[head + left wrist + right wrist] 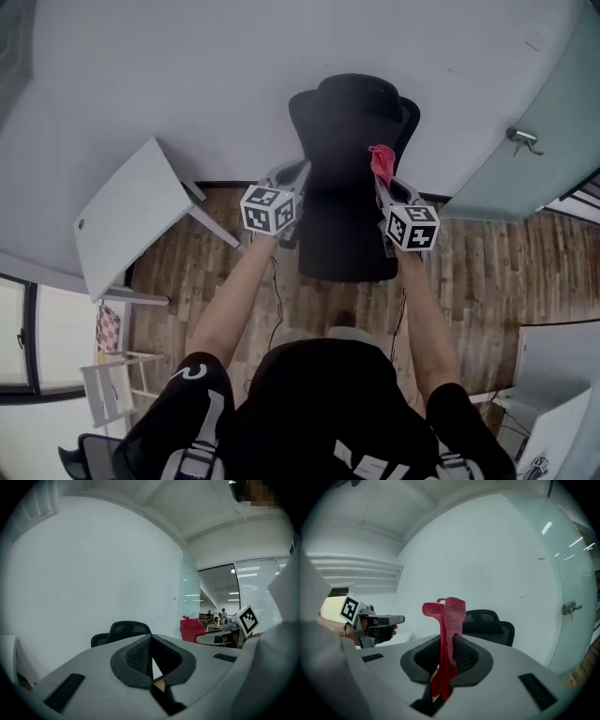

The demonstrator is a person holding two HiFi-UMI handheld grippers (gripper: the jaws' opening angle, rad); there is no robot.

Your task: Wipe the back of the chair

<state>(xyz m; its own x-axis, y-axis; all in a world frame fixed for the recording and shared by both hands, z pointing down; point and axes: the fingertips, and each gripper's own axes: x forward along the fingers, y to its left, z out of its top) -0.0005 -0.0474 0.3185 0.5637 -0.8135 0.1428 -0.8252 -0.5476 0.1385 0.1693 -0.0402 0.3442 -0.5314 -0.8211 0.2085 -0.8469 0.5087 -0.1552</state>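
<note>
A black office chair [352, 169] stands against the white wall, just ahead of both grippers. My right gripper [380, 185] is shut on a red cloth [382, 161], which sticks up beside the right edge of the chair's back. In the right gripper view the red cloth [447, 634] is pinched upright between the pads, with the chair [487, 626] behind it. My left gripper [302, 172] hovers at the left side of the chair back. Its jaws are shut with nothing in them [151, 656], and the chair [123, 632] lies a short way beyond.
A white table [131, 216] stands on the left, close to the chair. A frosted glass door with a metal handle [525, 141] is on the right. The floor [487, 272] is wood, with cables running under the chair. A small white rack [108, 389] sits at the lower left.
</note>
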